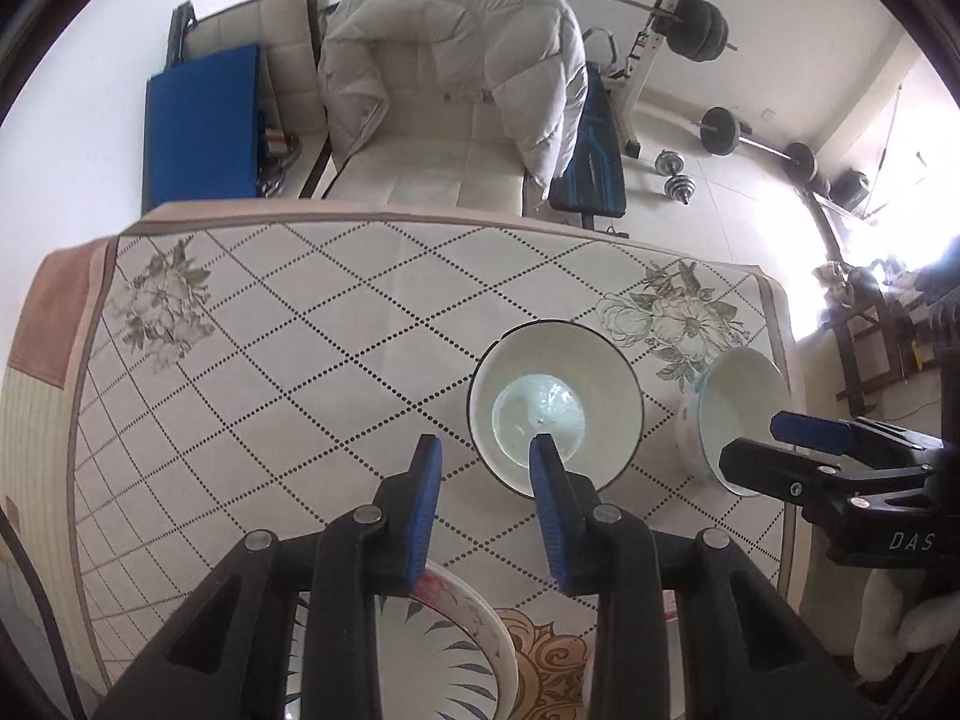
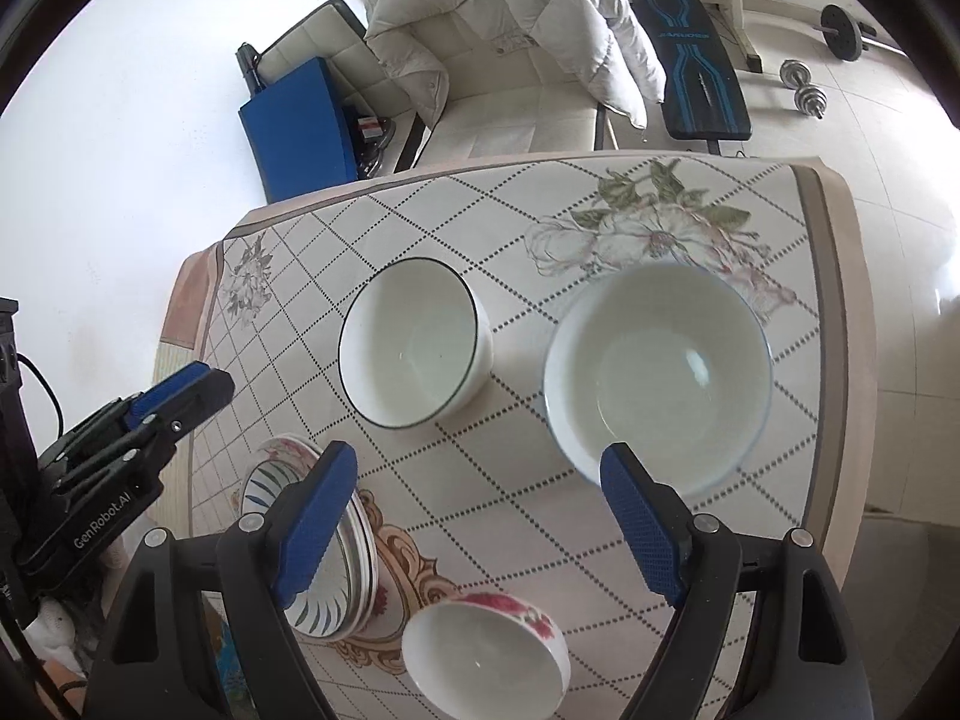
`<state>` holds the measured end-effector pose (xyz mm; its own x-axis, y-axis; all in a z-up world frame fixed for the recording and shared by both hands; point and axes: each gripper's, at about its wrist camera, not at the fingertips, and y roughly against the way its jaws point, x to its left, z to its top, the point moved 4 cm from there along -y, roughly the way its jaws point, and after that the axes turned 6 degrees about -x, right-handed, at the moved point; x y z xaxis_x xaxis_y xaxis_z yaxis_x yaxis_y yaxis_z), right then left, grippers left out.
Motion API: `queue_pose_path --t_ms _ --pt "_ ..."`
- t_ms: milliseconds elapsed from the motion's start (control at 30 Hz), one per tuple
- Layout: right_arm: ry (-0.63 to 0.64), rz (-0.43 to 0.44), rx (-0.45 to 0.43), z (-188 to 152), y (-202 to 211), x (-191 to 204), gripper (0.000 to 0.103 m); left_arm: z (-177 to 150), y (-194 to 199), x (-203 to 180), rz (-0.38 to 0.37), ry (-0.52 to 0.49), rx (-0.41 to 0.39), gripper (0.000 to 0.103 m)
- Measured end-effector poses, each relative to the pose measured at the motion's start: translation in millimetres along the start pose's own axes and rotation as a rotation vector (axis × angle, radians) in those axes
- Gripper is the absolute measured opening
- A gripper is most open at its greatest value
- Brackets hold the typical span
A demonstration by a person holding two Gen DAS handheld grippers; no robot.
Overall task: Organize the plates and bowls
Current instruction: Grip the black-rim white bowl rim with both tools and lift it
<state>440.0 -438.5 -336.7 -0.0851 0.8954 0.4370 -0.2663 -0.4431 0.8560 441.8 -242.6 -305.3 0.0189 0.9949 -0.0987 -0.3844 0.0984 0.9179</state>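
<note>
Now, step in hand: both grippers are hovering over the table [image 2: 804, 276] with nothing held; to my eye the next job is nesting the bowls, smaller into larger.
Left gripper [image 1: 487, 453]: its jaws are standing a little apart, gripping nothing, with the black-rimmed bowl [image 1: 555, 402] just past the right pad.
Right gripper [image 2: 474, 462]: its jaws are spread wide and empty, pointing down between the bowls.
Bowls: in the right wrist view the black-rimmed bowl is sitting at eleven o'clock, the large bowl [image 2: 657, 372] at one o'clock, and the flowered bowl [image 2: 486, 654] at six o'clock, all apart from one another.
Plates: the plate stack [image 2: 360, 570] is lying at eight o'clock, partly behind the left pad.
Doing it well: I'd be pinching one wall at the rim, lifting level, and lowering the smaller bowl centred so the glaze isn't knocking.
Risk: the large bowl is sitting near the table edge.
Surface: a tablecloth [image 1: 270, 324] with dotted diamonds and printed flowers is covering the table; it looks slick.
Room: a cream chair [image 1: 438, 138] with a white quilt [image 1: 456, 18] is standing at twelve o'clock, a weight bench [image 2: 696, 54] and dumbbells [image 1: 675, 174] at two o'clock.
</note>
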Motion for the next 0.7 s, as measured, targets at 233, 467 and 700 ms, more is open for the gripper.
queue_pose_path --t_ms 233,467,700 --pt "0.145 -0.073 0.13 61.6 -63.1 30.5 0.084 8.4 -65.8 19.7 -0.079 0.108 0.184 0.027" --pt "0.131 -0.115 0.287 78.6 -127.4 18.7 0.058 3.2 -107.8 12.2 -0.13 0.114 0.314 0.027" --pt "0.125 -0.14 0.374 67.2 -154.3 8.2 0.026 -4.7 -121.0 11.3 -0.13 0.111 0.353 0.012"
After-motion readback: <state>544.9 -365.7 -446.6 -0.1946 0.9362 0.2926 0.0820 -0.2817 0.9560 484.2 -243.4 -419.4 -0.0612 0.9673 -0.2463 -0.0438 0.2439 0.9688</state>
